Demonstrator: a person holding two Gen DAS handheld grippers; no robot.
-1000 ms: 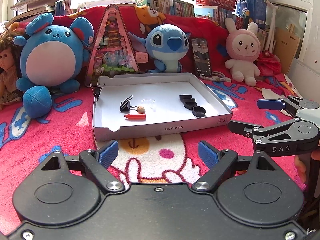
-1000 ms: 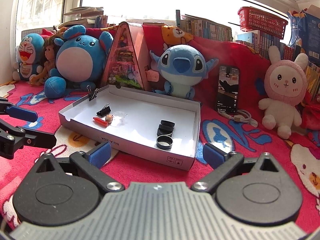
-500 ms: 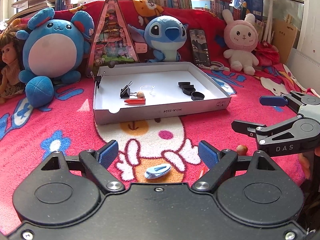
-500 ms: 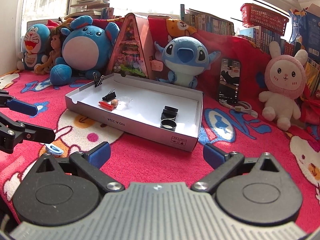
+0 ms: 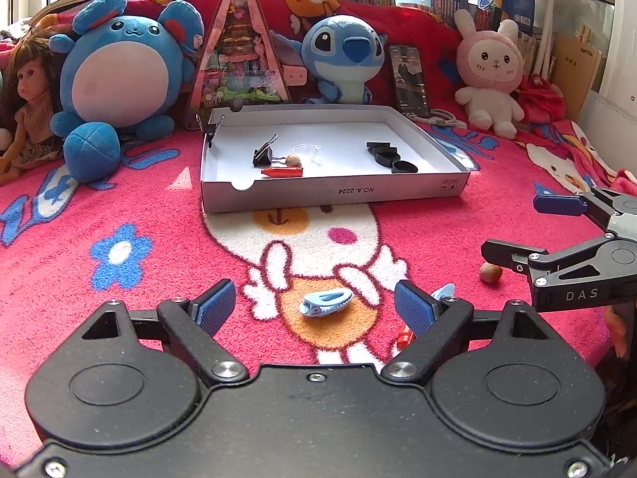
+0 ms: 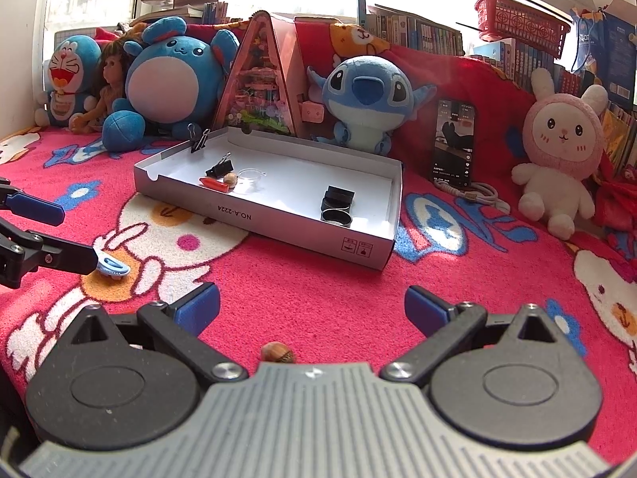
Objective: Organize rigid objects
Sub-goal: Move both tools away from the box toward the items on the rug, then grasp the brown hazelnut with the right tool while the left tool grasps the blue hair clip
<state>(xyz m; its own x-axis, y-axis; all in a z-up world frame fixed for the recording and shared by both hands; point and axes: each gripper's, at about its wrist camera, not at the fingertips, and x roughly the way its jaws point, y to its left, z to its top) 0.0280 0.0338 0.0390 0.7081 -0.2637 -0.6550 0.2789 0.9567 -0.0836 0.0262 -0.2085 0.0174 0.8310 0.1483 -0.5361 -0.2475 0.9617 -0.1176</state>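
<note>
A shallow white box lies on the red blanket. It holds a black binder clip, a red stick, a small nut, a clear ring and black caps. My left gripper is open low over the blanket, a light blue clip lying between its fingers, untouched. A second blue clip and a red piece peek from behind its right finger. My right gripper is open, with an acorn on the blanket between its fingers near the base.
Plush toys, a doll, a pink triangular case and a propped phone with its cable line the back behind the box. Another binder clip grips the box's far left corner. Books and a red basket stand behind.
Both grippers have drawn back from the box and sunk towards the blanket. The blue clips, the red piece and the acorn have come into view.
</note>
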